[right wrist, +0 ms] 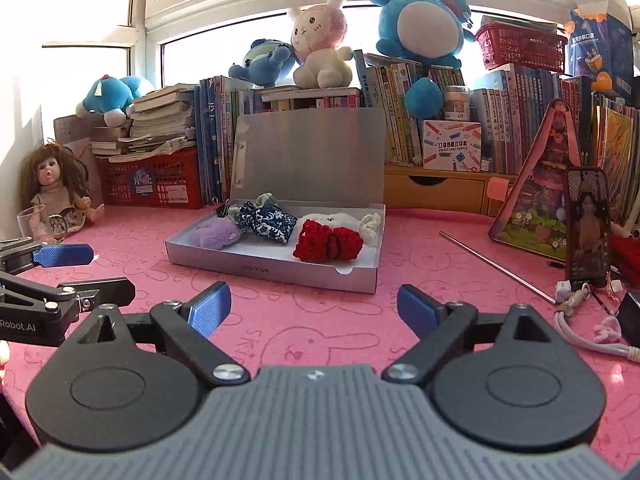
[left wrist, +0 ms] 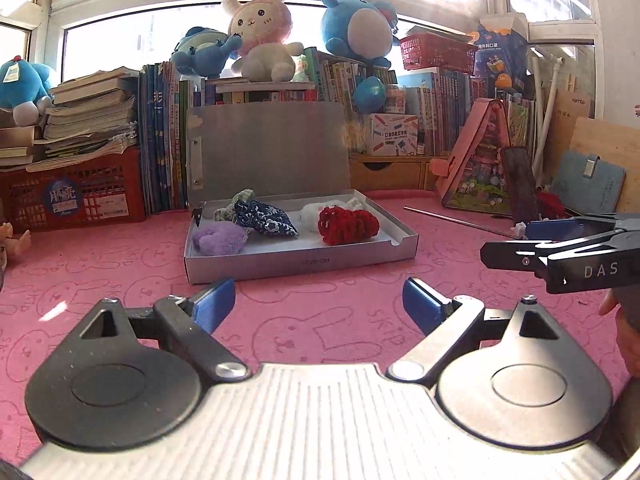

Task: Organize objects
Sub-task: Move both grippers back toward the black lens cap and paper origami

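Both grippers are hovering low over the pink surface (left wrist: 120, 248), side by side, facing a shallow grey box (left wrist: 304, 266) whose lid is standing open against the books behind it. The left gripper (left wrist: 320, 308) is holding its blue pads spread wide with nothing between them, and the right gripper (right wrist: 314, 308) is doing the same, its fingers parted and empty. Inside the box, a purple fluffy pouch (right wrist: 216, 234) is lying at the near left, a blue patterned cloth bag (right wrist: 268, 220) is resting just behind it, a red knitted piece (right wrist: 328, 244) is sitting toward the right, and something white and soft (right wrist: 352, 220) is lying behind the red piece, touching it. A thin metal rod (right wrist: 496, 266) is lying on the surface to the right of the box, well apart from it. Farther right, a phone (right wrist: 588, 228) is standing upright with its screen lit. A doll (right wrist: 54, 184) is sitting at the far left, beside a red crate (right wrist: 160, 188), and plush toys are perching on the books at the far side.
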Action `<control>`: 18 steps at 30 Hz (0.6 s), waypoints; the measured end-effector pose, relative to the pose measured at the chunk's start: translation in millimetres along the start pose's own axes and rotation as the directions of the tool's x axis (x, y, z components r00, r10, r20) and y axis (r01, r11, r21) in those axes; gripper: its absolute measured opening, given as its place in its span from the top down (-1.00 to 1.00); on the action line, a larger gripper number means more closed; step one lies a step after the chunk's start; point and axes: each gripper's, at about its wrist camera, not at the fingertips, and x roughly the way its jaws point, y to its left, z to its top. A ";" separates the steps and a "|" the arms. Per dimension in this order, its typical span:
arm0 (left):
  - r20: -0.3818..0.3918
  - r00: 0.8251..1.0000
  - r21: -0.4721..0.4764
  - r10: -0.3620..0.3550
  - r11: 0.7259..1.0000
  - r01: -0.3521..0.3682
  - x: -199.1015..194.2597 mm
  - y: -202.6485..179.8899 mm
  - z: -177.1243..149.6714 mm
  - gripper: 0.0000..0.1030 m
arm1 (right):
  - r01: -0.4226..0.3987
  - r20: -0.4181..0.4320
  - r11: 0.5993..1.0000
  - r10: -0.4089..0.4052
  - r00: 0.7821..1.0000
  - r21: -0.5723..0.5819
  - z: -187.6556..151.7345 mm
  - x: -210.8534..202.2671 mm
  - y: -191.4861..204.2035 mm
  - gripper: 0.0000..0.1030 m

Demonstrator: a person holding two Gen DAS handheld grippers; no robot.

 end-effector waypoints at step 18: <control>-0.119 0.992 -0.050 0.029 0.998 -0.035 -19.3 -2.3 -63.2 -0.82 | 0.126 -0.049 0.992 -0.125 0.991 0.008 -71.3 -24.1 18.9 -0.78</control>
